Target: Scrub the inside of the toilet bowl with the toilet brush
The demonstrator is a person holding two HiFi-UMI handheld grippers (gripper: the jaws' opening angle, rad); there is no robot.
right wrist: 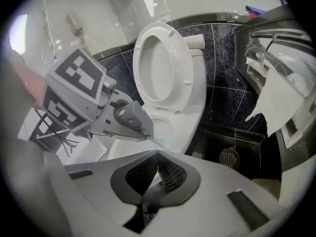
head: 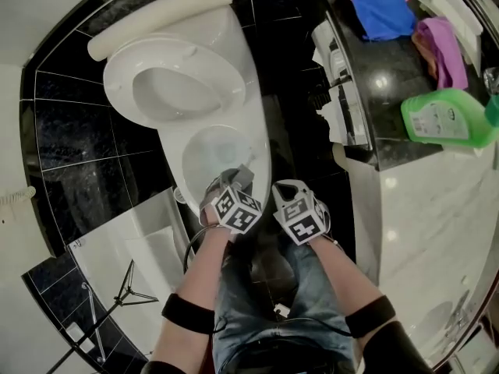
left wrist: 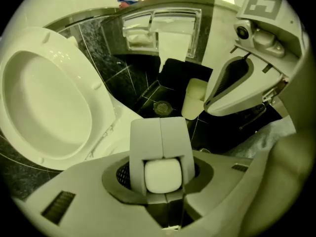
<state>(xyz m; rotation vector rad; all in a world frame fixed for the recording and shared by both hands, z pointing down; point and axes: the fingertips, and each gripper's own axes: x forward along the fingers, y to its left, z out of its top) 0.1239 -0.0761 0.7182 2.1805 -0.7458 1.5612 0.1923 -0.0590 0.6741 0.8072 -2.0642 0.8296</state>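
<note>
On my head feed, the leftmost part of the toilet is the raised seat and lid (head: 168, 88), stood up behind the basin against black tiles (head: 70, 139). Right of it and nearer me is the toilet bowl (head: 212, 153), white and uncovered.

The left gripper (head: 240, 176) hangs over the bowl's near rim and points steeply down toward the basin. In the left gripper view its two jaws meet at the tips. They are clamped on what I take for the toilet brush (left wrist: 160, 176). Only a white, rounded-square butt shows there, tucked under the meeting tips, and the view is too close for me to be sure. As I read it, the brush sits in that grip at the front of the bowl, with its bristles hidden from every camera.

Just to the right, the right gripper (right wrist: 157, 177) is near the left one but apart from it. It is held over the dark floor (head: 300, 135) beside the bowl. Its jaws are drawn together with nothing between them.

Farther right, a round floor drain (right wrist: 229, 157) sits in the tiles. Beyond it a paper holder (head: 335, 76) is fixed to the cabinet side, with a torn sheet (right wrist: 274, 107) hanging from it. On the counter (head: 390, 76) above lie a blue cloth (head: 378, 2), a purple cloth (head: 440, 45) and, nearest me, a green bottle (head: 444, 119).
</note>
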